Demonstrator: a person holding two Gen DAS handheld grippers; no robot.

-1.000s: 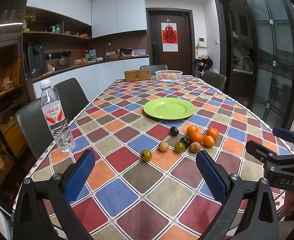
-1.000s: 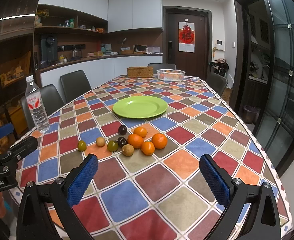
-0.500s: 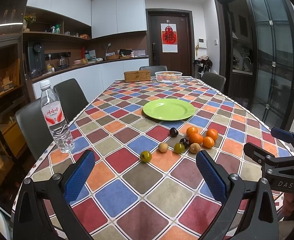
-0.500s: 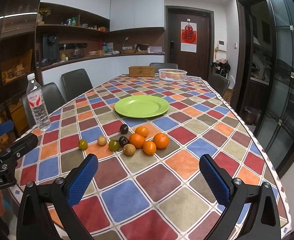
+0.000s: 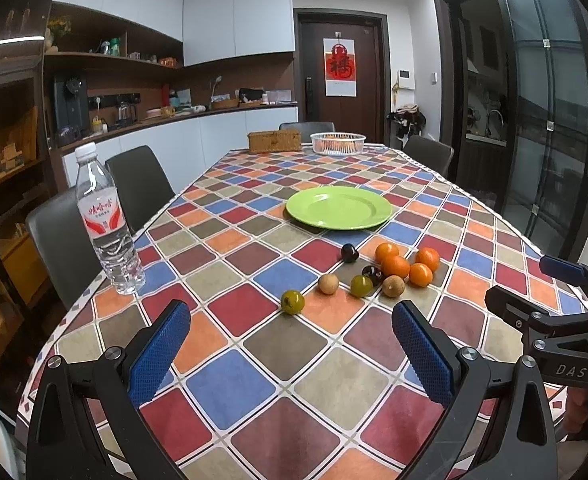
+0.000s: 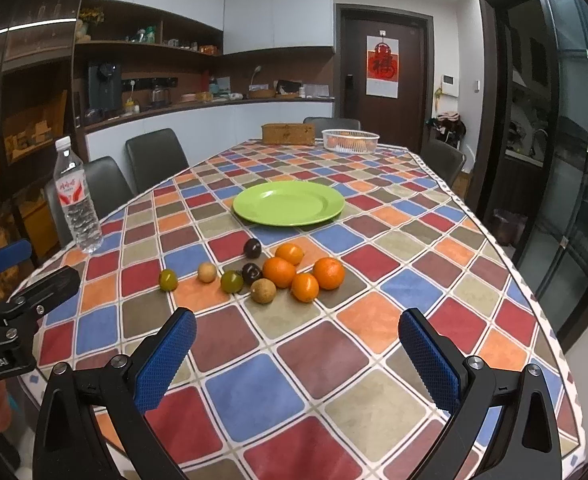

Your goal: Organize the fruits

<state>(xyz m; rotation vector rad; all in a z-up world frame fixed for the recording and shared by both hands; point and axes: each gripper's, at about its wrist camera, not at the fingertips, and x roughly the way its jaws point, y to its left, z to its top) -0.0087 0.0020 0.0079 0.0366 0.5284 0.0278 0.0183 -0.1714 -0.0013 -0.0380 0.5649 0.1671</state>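
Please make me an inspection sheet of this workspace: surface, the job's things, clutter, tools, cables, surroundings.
Surface: table under a checked cloth of many colours.
Job's things: green plate with nothing on it; four oranges, two dark fruits, two green fruits and two tan fruits lie loose on the cloth on the near side of the plate.
Clutter: water bottle upright at the table's left edge; wicker box and white basket at the far end.
Tools: left tool and right tool both open, holding nothing, short of the fruit.
Cables: nothing seen.
Surroundings: chairs, counter, shelves, dark door.
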